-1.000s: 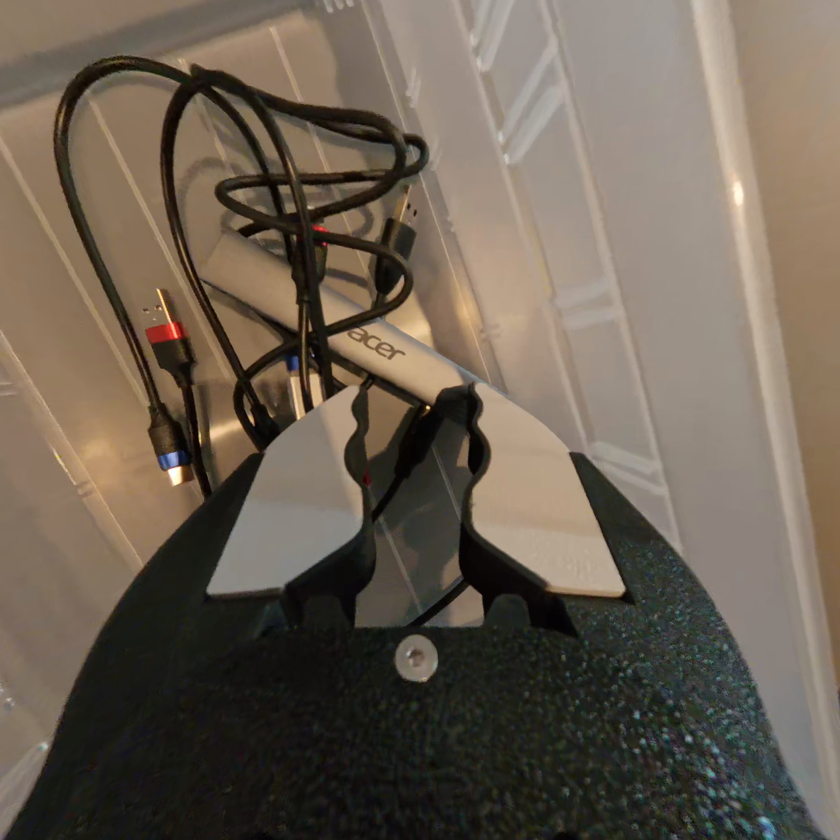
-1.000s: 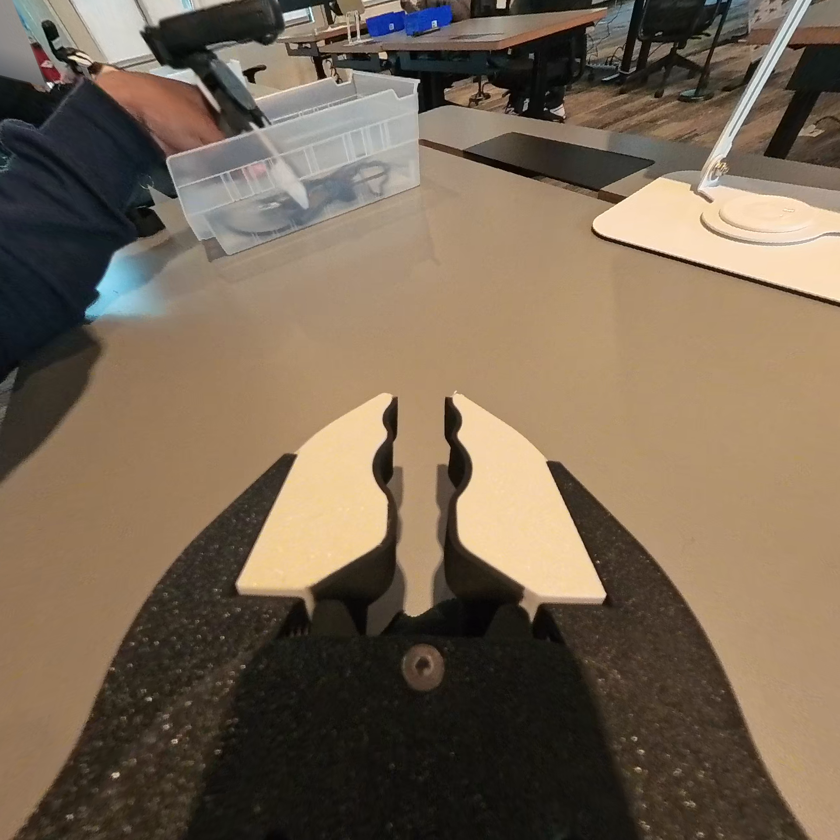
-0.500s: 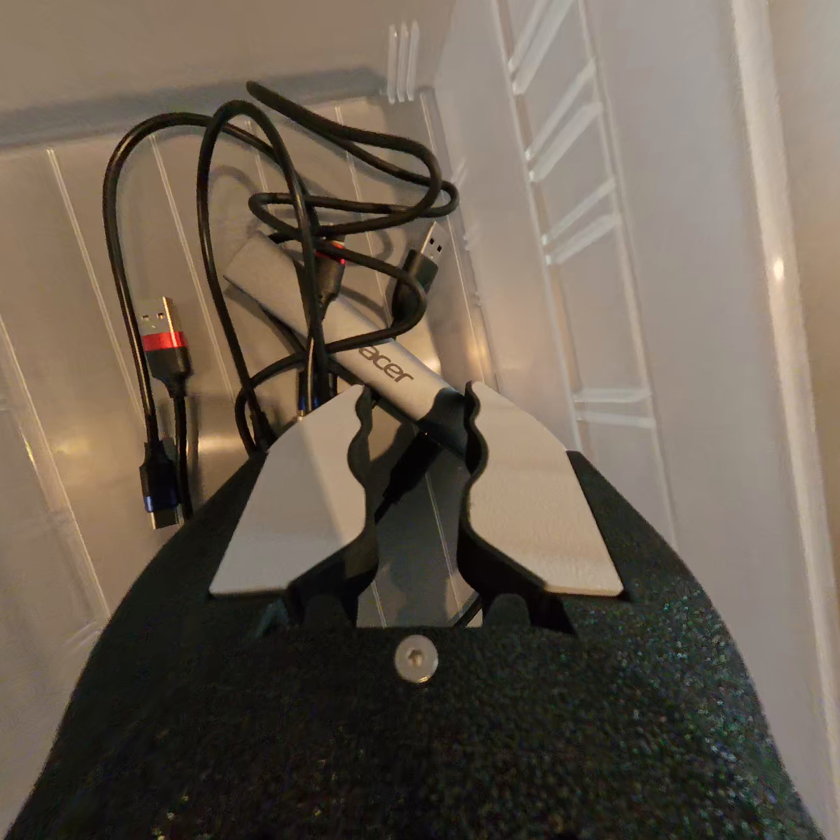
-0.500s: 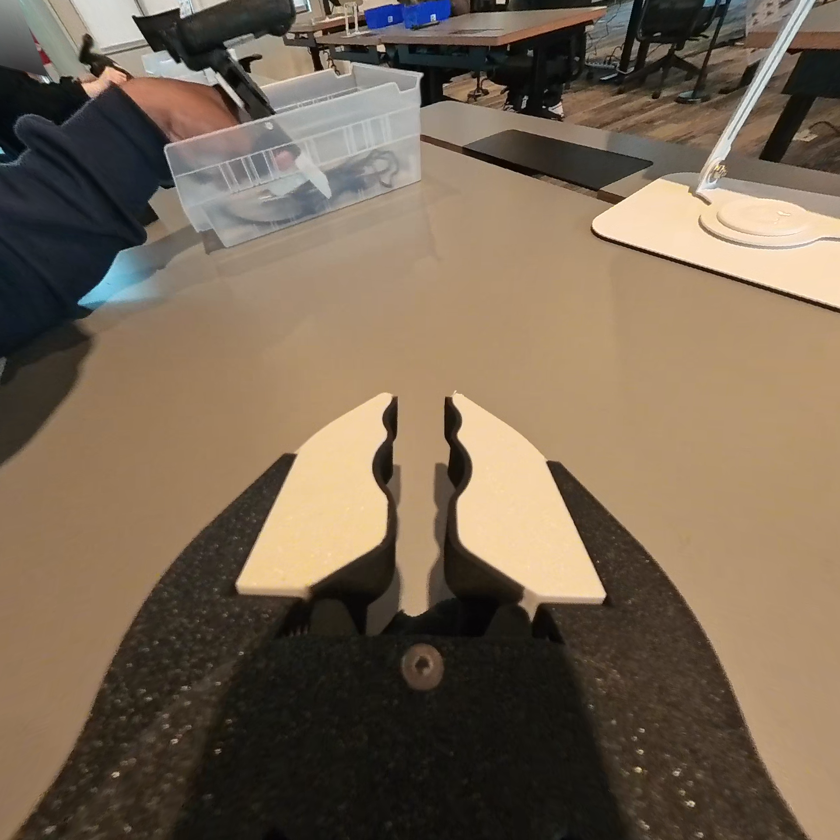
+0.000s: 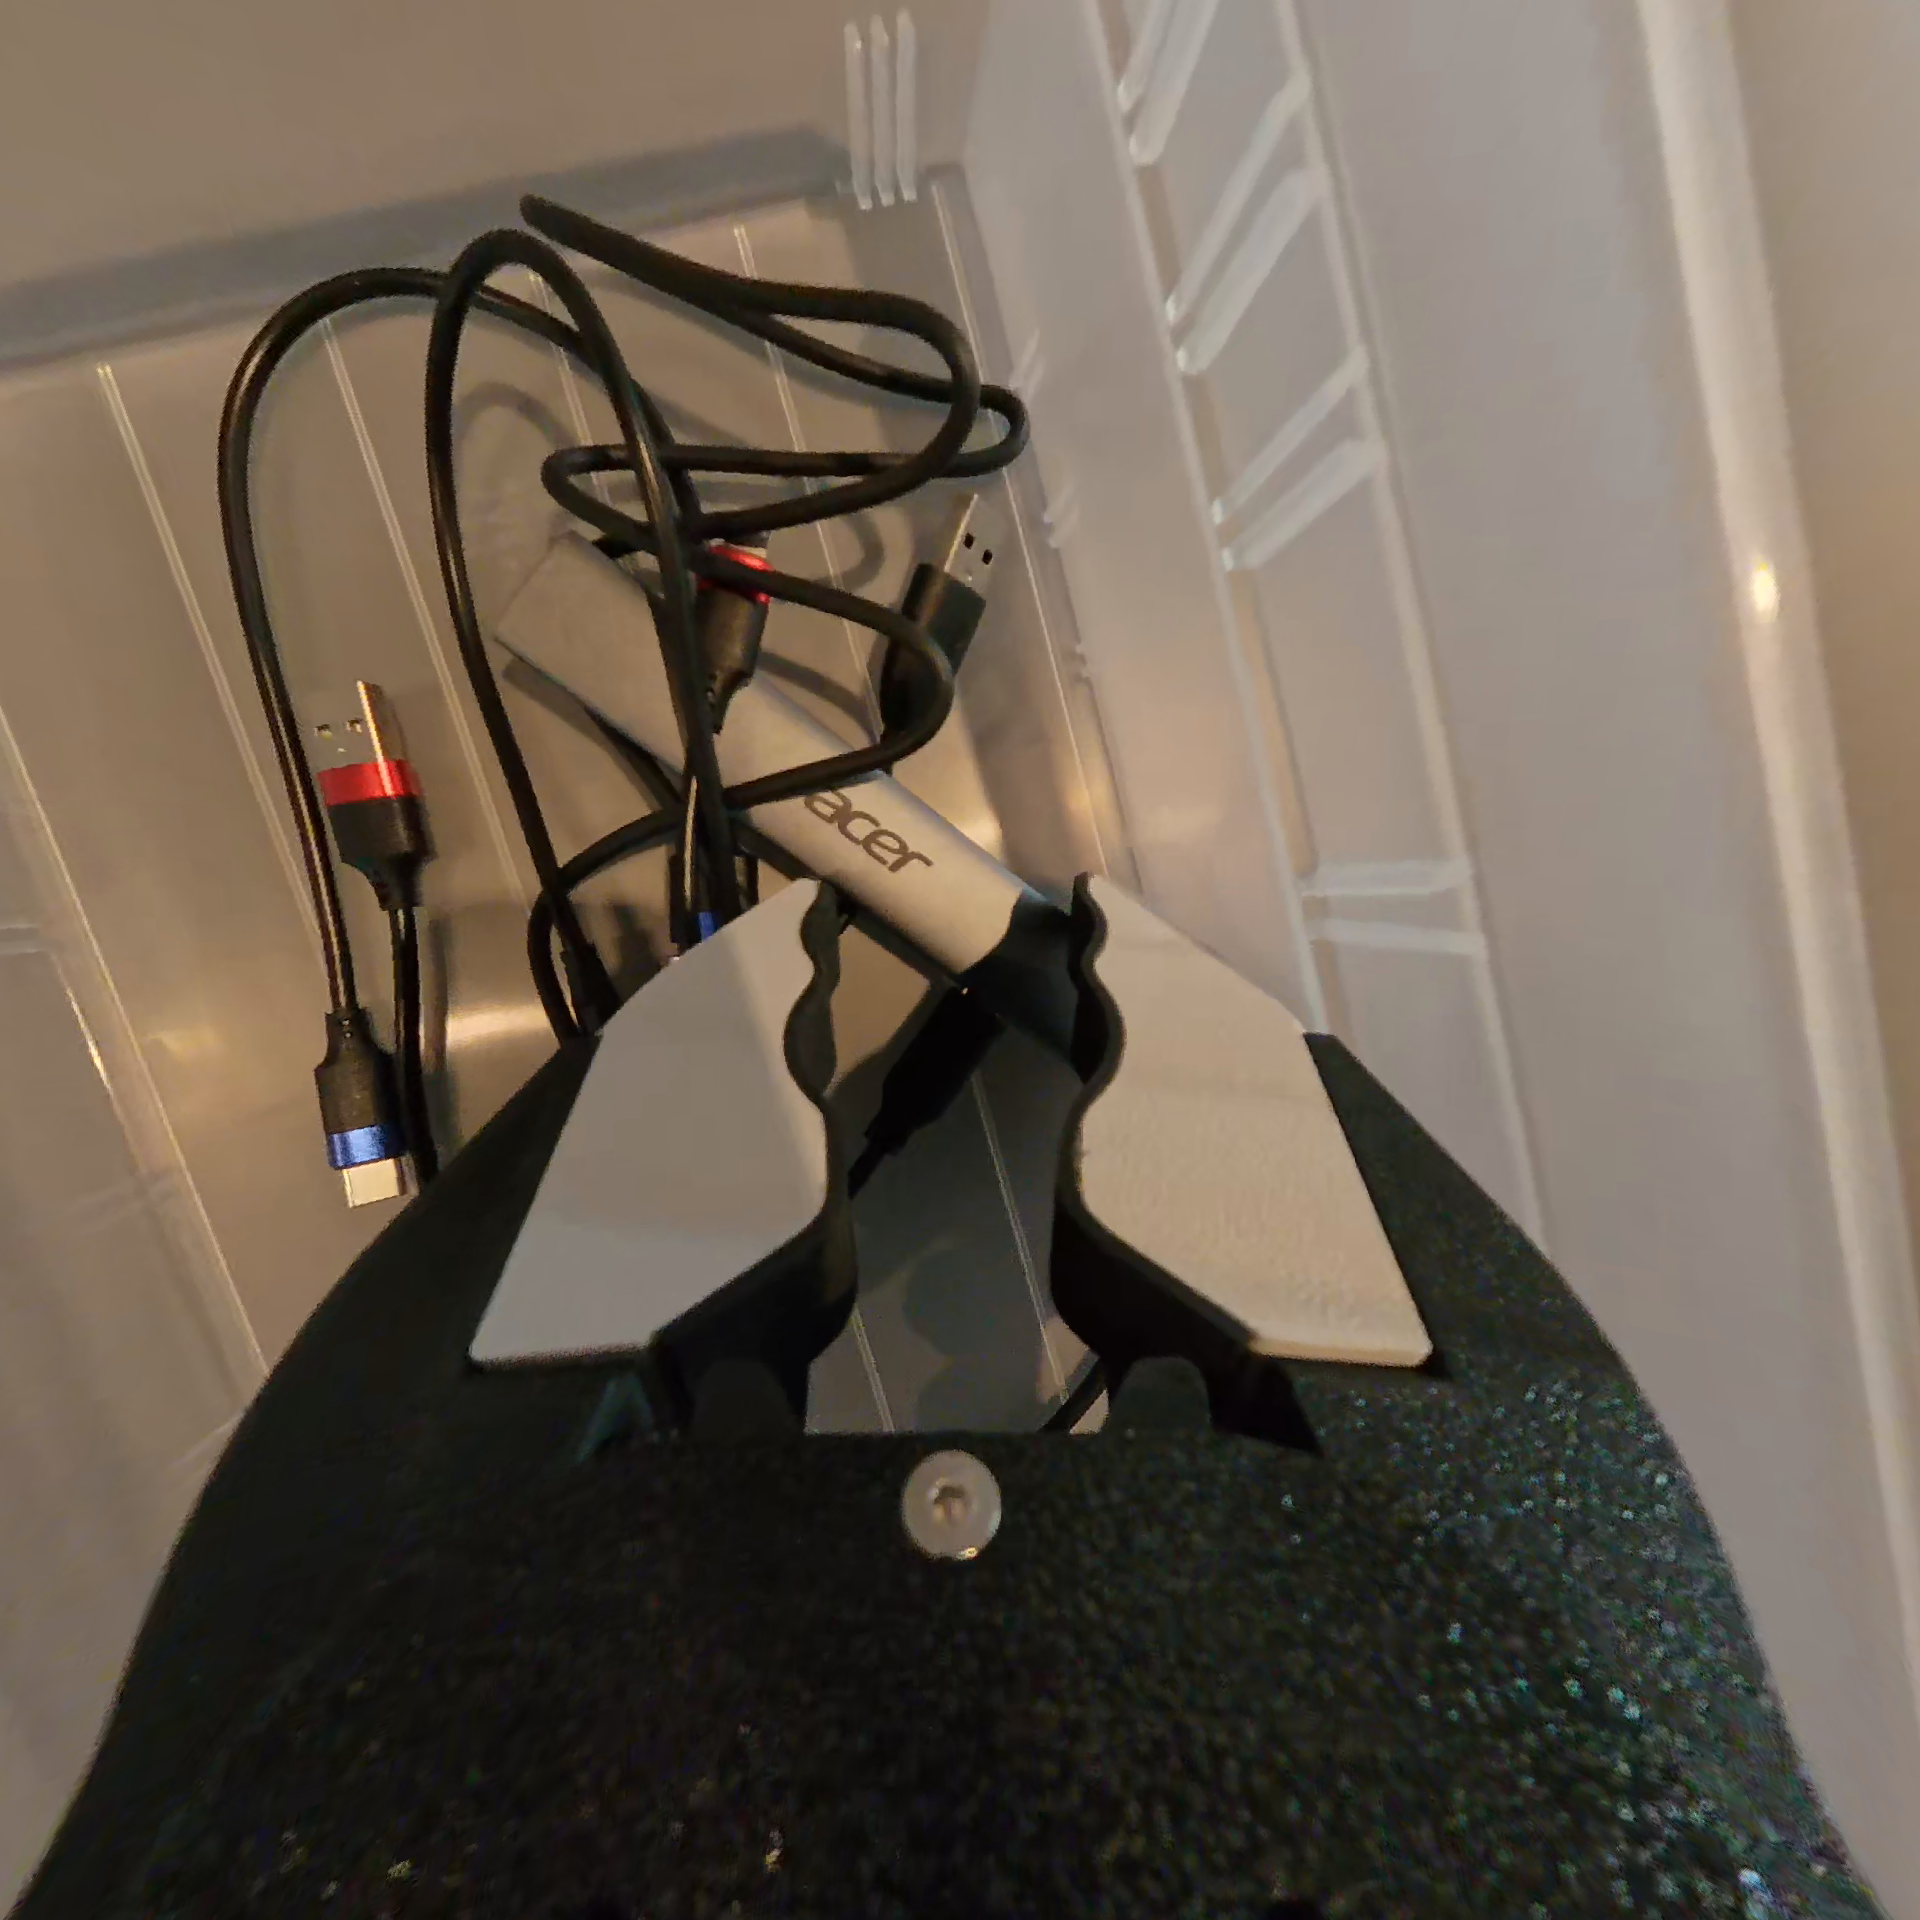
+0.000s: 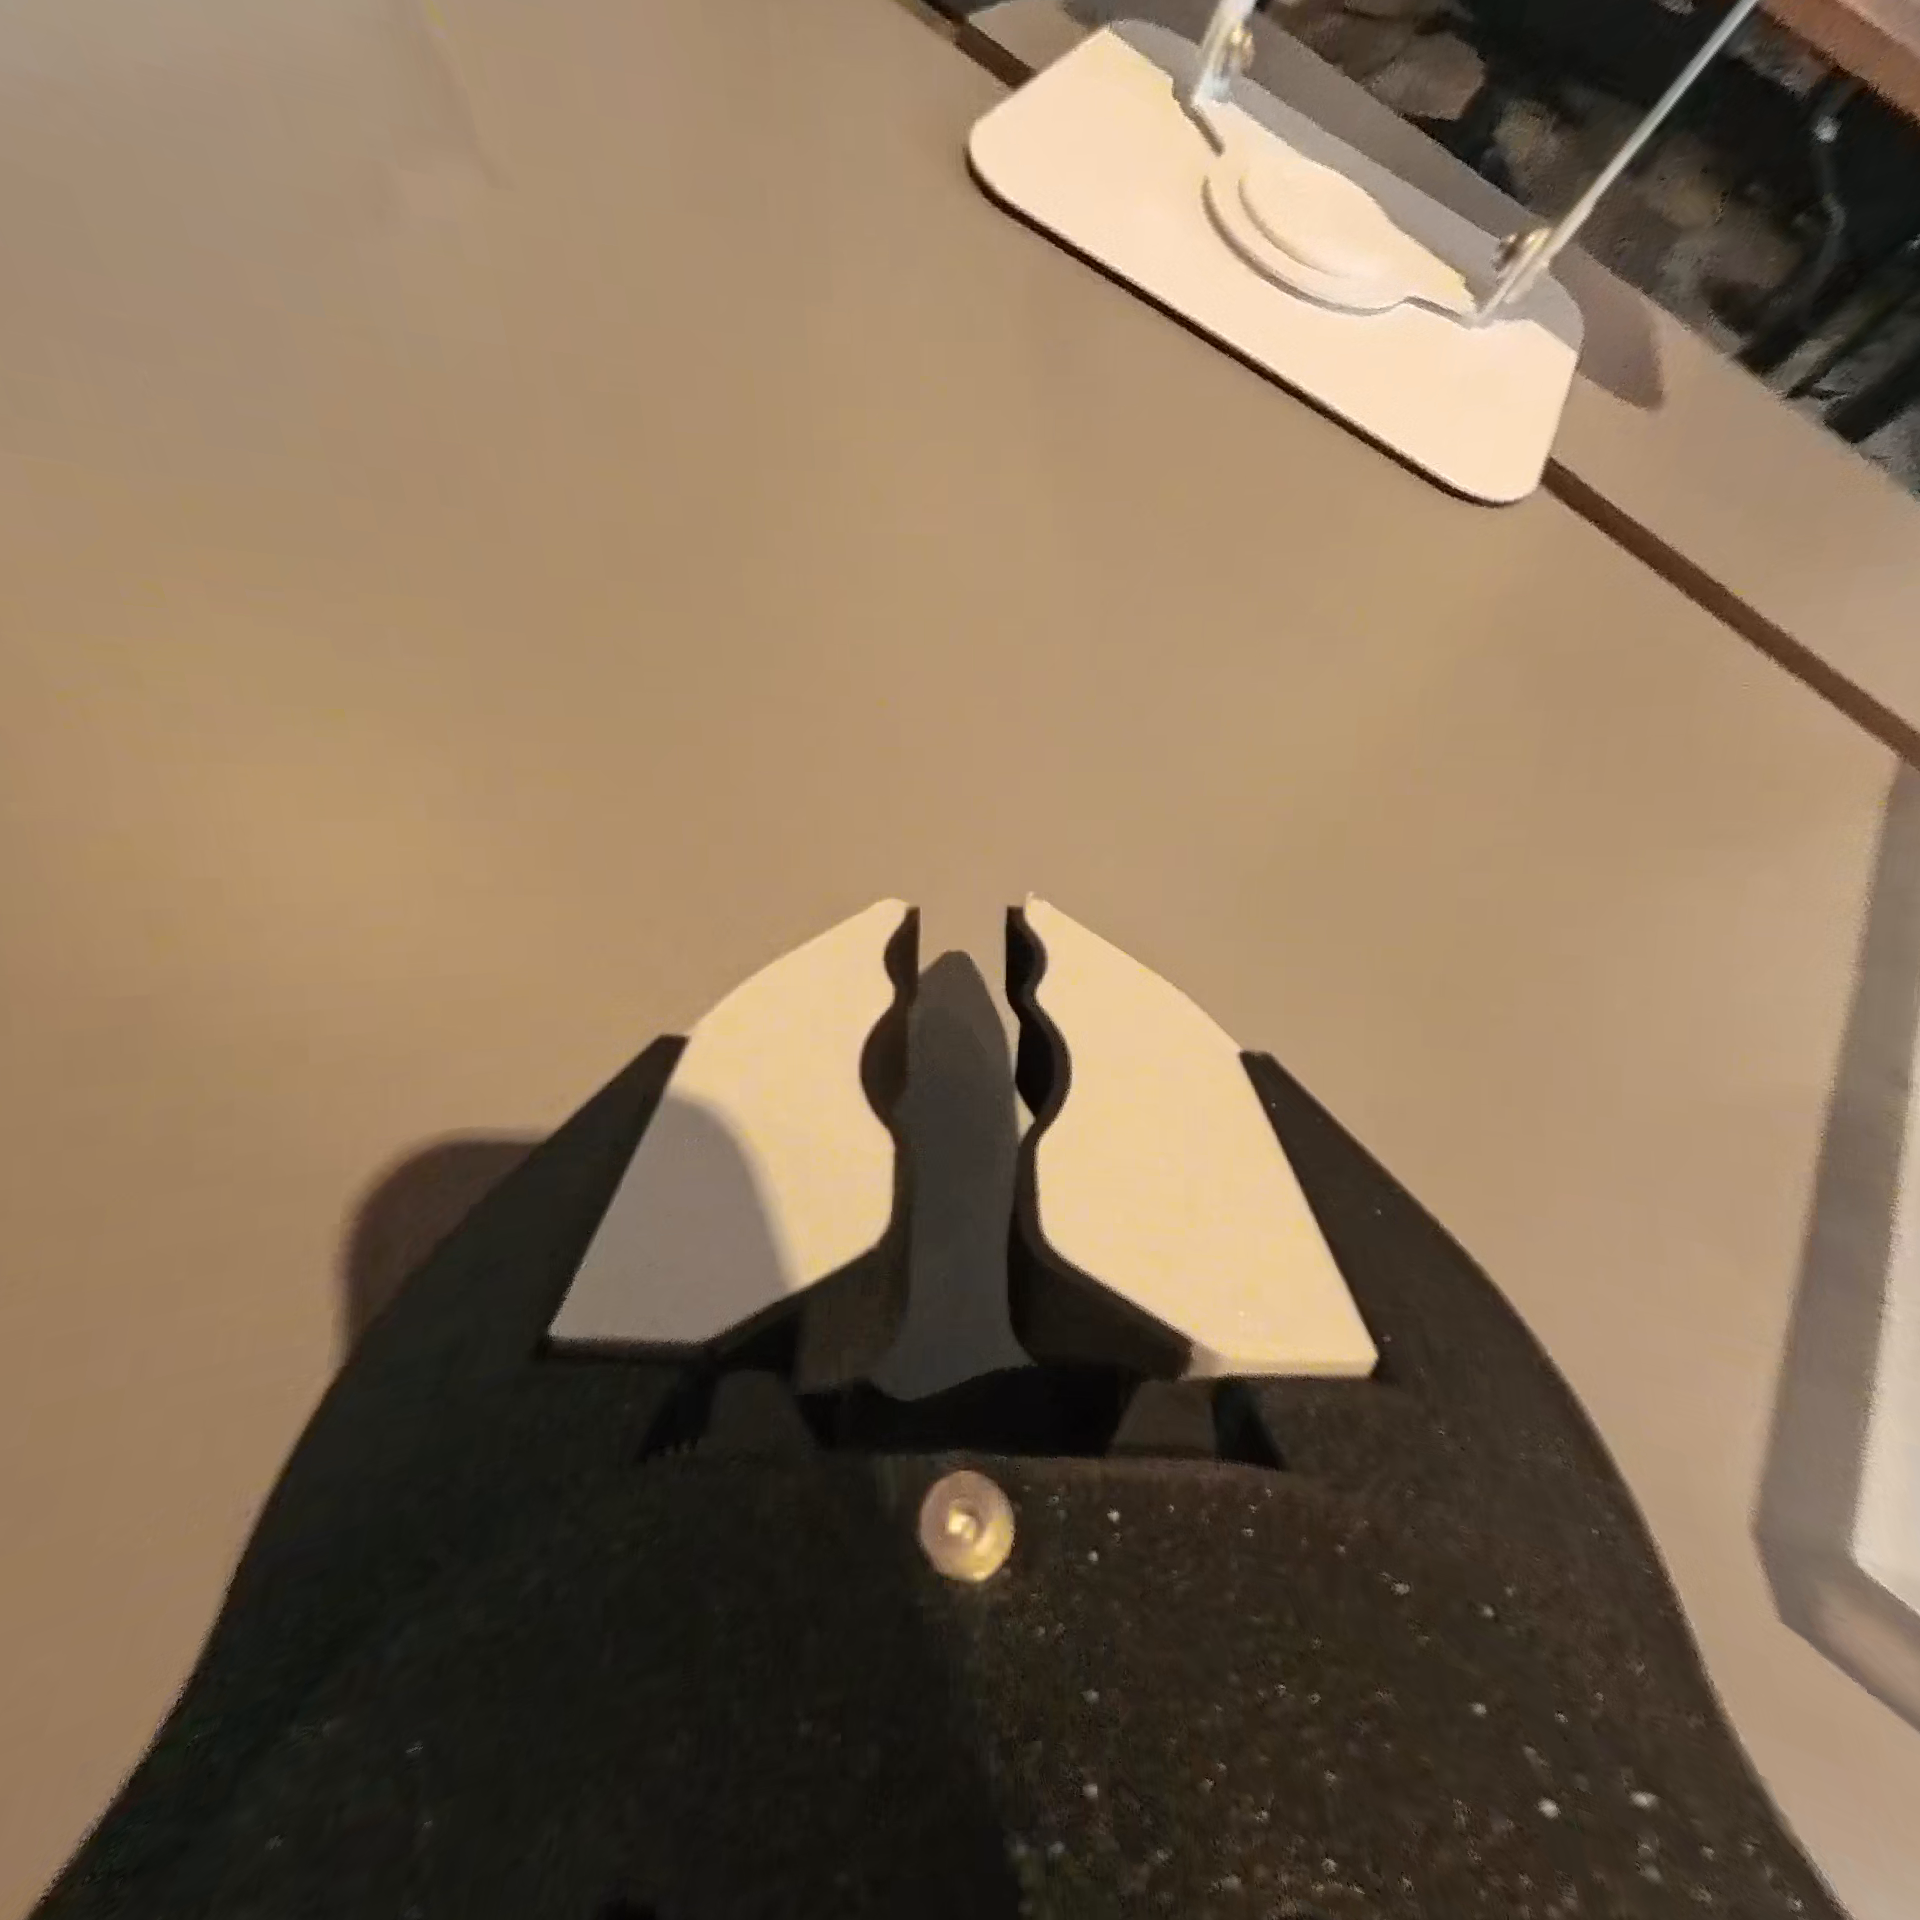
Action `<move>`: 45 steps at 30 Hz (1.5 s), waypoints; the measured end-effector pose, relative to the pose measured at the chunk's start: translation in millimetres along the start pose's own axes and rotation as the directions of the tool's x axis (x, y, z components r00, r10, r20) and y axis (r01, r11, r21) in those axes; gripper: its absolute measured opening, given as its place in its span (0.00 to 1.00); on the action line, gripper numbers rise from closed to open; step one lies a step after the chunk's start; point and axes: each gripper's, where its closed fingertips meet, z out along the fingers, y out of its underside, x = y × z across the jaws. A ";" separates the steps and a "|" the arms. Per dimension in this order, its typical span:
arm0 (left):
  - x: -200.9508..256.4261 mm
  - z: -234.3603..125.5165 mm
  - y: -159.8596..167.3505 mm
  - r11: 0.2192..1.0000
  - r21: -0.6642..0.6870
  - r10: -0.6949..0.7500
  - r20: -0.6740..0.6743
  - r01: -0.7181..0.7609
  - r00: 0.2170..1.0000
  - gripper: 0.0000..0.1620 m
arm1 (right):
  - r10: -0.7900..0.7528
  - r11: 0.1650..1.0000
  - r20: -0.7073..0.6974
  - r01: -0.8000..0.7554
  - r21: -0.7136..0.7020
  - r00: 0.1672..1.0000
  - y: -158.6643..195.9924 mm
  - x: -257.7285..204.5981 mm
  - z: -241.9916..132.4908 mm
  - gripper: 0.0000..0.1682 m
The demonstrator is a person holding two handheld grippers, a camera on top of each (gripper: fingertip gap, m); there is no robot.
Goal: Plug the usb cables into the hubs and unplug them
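Observation:
In the left wrist view I look down into a clear plastic bin point(image 5: 1558, 520). A grey USB hub point(image 5: 665, 707) lies slanted on its floor under a tangle of black cables point(image 5: 727, 416). A red-banded USB plug point(image 5: 364, 748) and a blue-banded plug point(image 5: 358, 1143) lie at the left. Another USB plug point(image 5: 961, 561) sticks up at the right. My left gripper point(image 5: 945, 904) is open, with the hub's near end between its fingertips. My right gripper point(image 6: 963, 914) is empty above the bare table, its jaws a narrow gap apart.
The bin's ribbed wall point(image 5: 1299, 416) stands close on the right of the left gripper. In the right wrist view a white lamp base point(image 6: 1351, 343) sits at the far right of the tan table point(image 6: 520, 520). A grey-framed object point(image 6: 1870, 1299) shows at the right edge. Spacing between my two grippers at the tips: around 45 cm.
The left gripper has moved a little deeper into the bin, so the hub's end now sits between its fingers. The right gripper has tipped downward and turned; the bin and the hand have left its view.

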 end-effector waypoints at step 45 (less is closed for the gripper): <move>-20.7 -29.9 -15.6 0.963 -0.032 0.263 0.341 -0.268 0.902 0.20 | -0.127 0.991 -0.090 0.124 -0.044 0.988 2.9 -2.4 4.7 0.13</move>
